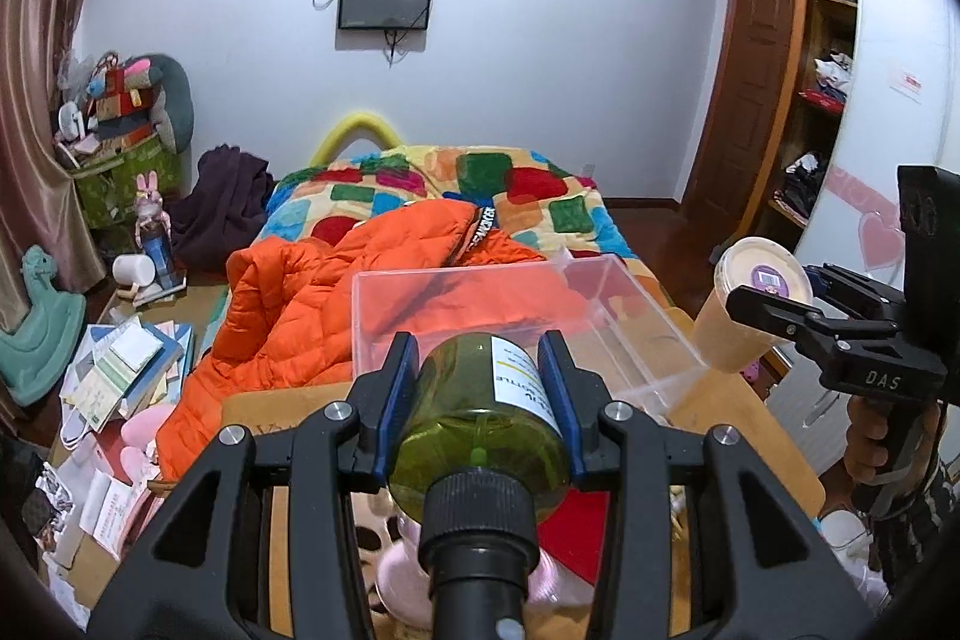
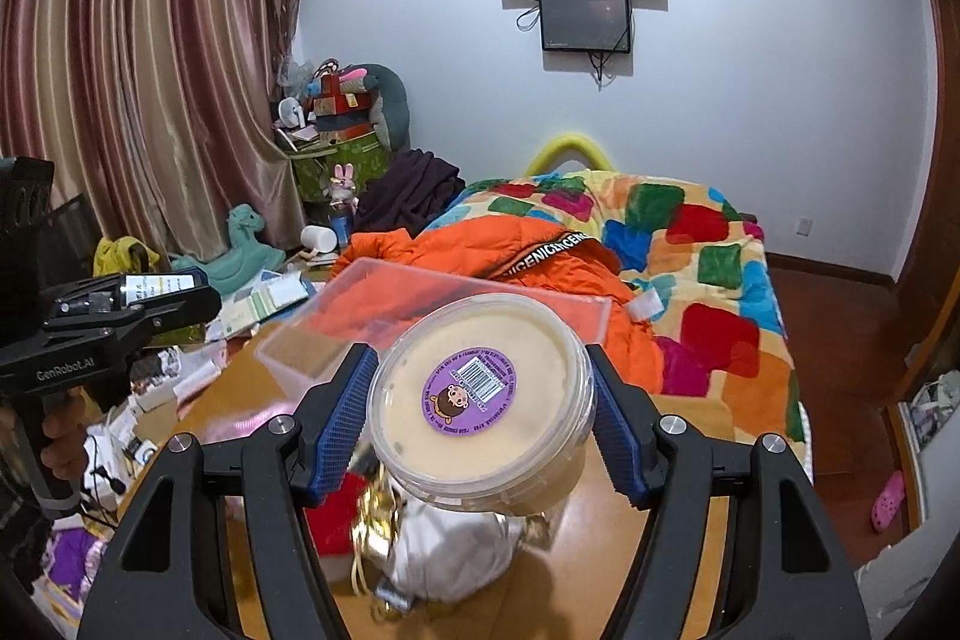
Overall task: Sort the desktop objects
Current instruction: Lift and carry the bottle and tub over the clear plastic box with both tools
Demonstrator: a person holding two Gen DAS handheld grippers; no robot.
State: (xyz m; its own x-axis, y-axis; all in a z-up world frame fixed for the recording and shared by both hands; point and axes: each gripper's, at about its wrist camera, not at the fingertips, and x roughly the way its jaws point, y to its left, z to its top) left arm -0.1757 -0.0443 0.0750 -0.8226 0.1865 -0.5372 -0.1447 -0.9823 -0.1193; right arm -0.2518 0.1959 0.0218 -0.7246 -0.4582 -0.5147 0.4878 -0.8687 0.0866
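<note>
- L gripper (image 1: 480,400) is clamped on the green bottle (image 1: 480,418), cap toward you, held above the desk (image 1: 738,418), just short of the clear bin (image 1: 624,316).
- R gripper (image 2: 480,394) is clamped on the lidded tub (image 2: 480,394), also raised near the bin (image 2: 288,346).
- Risk: the bottle is round and smooth, so it could roll out of your pads if you tilt it.
- Risk: both loads head for one bin; you could knock them together.
- L view alone shows the tub's side wall; R view alone shows its sticker (image 2: 471,391) and the clutter beneath it.
</note>
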